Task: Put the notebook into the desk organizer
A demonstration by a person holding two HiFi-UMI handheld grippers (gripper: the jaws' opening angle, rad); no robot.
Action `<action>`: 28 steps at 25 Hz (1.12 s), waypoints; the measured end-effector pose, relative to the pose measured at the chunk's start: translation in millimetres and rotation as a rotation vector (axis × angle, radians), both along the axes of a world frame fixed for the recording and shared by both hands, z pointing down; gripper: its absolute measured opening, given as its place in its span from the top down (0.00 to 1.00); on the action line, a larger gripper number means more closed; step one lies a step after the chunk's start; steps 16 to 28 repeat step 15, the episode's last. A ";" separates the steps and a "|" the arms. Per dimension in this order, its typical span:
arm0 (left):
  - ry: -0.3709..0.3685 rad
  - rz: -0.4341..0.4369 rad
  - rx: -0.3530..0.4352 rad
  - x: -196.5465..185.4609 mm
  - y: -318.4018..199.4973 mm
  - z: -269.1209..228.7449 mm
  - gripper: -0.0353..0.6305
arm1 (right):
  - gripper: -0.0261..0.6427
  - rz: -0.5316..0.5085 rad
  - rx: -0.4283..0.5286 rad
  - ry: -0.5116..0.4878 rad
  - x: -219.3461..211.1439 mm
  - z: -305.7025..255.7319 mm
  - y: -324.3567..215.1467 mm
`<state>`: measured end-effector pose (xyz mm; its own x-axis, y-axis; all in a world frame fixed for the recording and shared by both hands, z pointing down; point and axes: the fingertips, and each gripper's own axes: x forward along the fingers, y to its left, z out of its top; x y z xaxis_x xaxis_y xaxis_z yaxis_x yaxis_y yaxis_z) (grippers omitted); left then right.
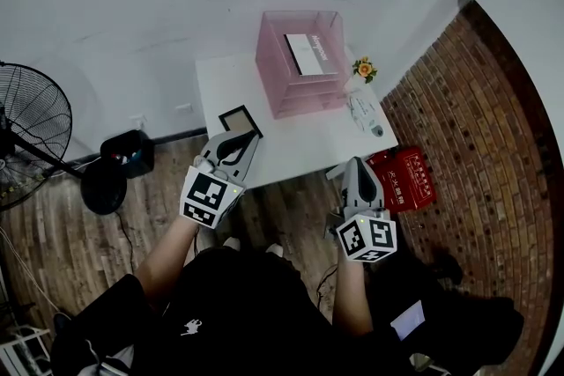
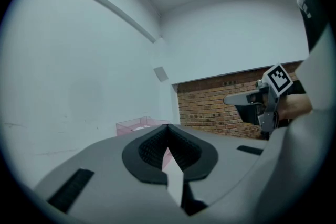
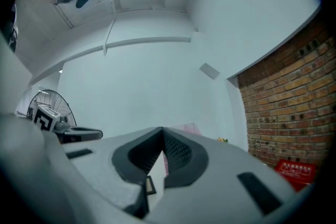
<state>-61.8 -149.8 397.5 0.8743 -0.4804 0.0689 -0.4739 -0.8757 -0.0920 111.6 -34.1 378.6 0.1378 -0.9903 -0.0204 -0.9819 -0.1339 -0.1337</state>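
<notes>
A dark notebook (image 1: 240,120) with a pale centre lies flat near the front left of the white table (image 1: 300,145). Behind it stands the pink see-through desk organizer (image 1: 300,62), with a white sheet inside. My left gripper (image 1: 240,142) is shut and empty, hovering over the table's front edge just short of the notebook. My right gripper (image 1: 356,165) is also shut and empty, off the table's front right corner. In the left gripper view the jaws (image 2: 168,126) meet, with the organizer (image 2: 137,124) beyond. Through the right gripper (image 3: 161,130) a sliver of notebook (image 3: 150,184) shows.
A small flower pot (image 1: 363,68) and a pale object (image 1: 366,114) sit on the table's right side. A red crate (image 1: 405,179) stands on the floor by the brick wall. A fan (image 1: 26,132) and a black box (image 1: 128,152) are at the left.
</notes>
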 end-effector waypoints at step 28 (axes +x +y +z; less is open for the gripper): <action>-0.006 0.013 0.002 -7.9 -15.5 2.0 0.94 | 0.96 0.009 -0.006 0.000 -11.1 4.1 -14.0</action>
